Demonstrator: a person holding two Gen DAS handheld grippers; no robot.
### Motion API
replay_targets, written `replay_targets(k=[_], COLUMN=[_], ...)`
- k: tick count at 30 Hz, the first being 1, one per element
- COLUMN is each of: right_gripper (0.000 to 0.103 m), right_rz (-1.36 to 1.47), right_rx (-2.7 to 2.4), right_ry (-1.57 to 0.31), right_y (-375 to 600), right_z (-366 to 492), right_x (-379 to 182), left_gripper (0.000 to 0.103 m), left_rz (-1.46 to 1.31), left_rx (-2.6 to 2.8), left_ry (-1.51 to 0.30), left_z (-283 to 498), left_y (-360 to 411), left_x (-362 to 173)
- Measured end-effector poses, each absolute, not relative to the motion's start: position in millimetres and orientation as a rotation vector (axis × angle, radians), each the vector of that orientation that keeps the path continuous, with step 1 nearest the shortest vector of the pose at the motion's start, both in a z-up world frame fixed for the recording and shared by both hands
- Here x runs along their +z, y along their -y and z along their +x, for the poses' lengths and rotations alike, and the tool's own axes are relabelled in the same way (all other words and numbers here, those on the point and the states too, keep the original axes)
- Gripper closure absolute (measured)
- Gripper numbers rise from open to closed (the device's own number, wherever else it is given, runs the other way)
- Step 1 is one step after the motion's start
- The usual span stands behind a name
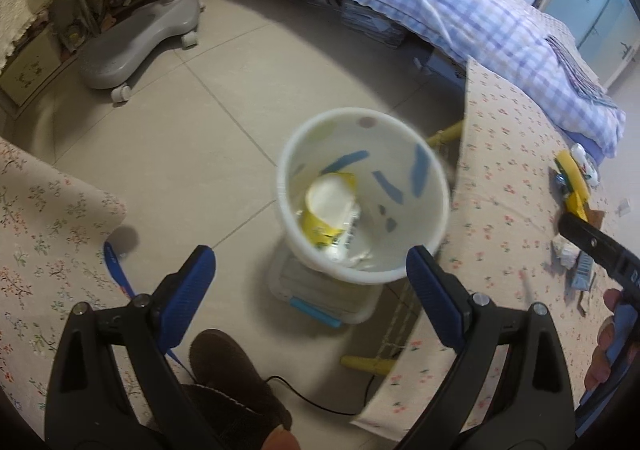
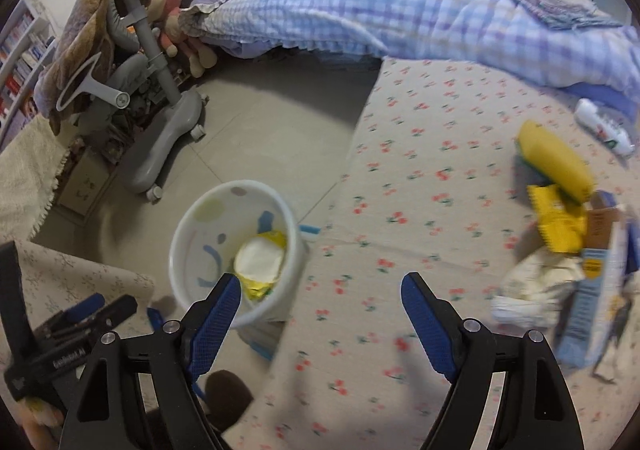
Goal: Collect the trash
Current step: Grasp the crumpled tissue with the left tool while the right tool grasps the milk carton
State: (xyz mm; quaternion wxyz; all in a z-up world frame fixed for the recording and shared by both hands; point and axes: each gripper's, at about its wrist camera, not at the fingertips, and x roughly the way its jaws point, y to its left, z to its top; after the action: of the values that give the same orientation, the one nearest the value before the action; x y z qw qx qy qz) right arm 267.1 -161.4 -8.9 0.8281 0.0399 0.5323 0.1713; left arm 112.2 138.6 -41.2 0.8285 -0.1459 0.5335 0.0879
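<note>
In my left wrist view, the round white plastic waste bin with coloured patches point(image 1: 362, 197) sits in the middle of the frame, just above and between my blue-padded fingertips, its near rim close beside the right pad point(image 1: 430, 282). A crushed yellow and white paper cup point(image 1: 330, 209) lies inside it. Upper left stands a grey wheeled chair base point(image 1: 136, 45); a checked blue and white quilt point(image 1: 460, 9) runs along the top. My left gripper point(image 1: 310, 270) is spread wide with nothing between the pads.

In my right wrist view, the same bin point(image 2: 236, 254) is at lower left, partly behind my left pad point(image 2: 218, 314). The cherry-printed beige cloth point(image 2: 420, 185) fills the centre. At far right lies the remaining litter: a yellow wrapper point(image 2: 558, 223), crumpled white paper point(image 2: 536, 290) and a light blue flattened carton point(image 2: 592, 302), all well clear of my fingers. My right gripper point(image 2: 320, 310) is spread wide and empty, over bare cloth.
</note>
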Motion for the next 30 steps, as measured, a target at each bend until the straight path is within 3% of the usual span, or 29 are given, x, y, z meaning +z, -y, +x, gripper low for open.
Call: replay_targets(k=[19,30], right_gripper=[0.018,0.02], right_rz=[0.193,0.344], right_rx=[0.026,0.137], right_ry=[-1.158,-1.232], right_y=[382,386], right_z=[244,263], right_x=[-4,-36], left_gripper=[0.007,0.007], left_rz=[-0.246,-0.221], left_rx=[-0.035,-0.042], left_ry=[-1.184,-1.207], left_z=[144,151], left_y=[11,40], left_x=[-35,-44])
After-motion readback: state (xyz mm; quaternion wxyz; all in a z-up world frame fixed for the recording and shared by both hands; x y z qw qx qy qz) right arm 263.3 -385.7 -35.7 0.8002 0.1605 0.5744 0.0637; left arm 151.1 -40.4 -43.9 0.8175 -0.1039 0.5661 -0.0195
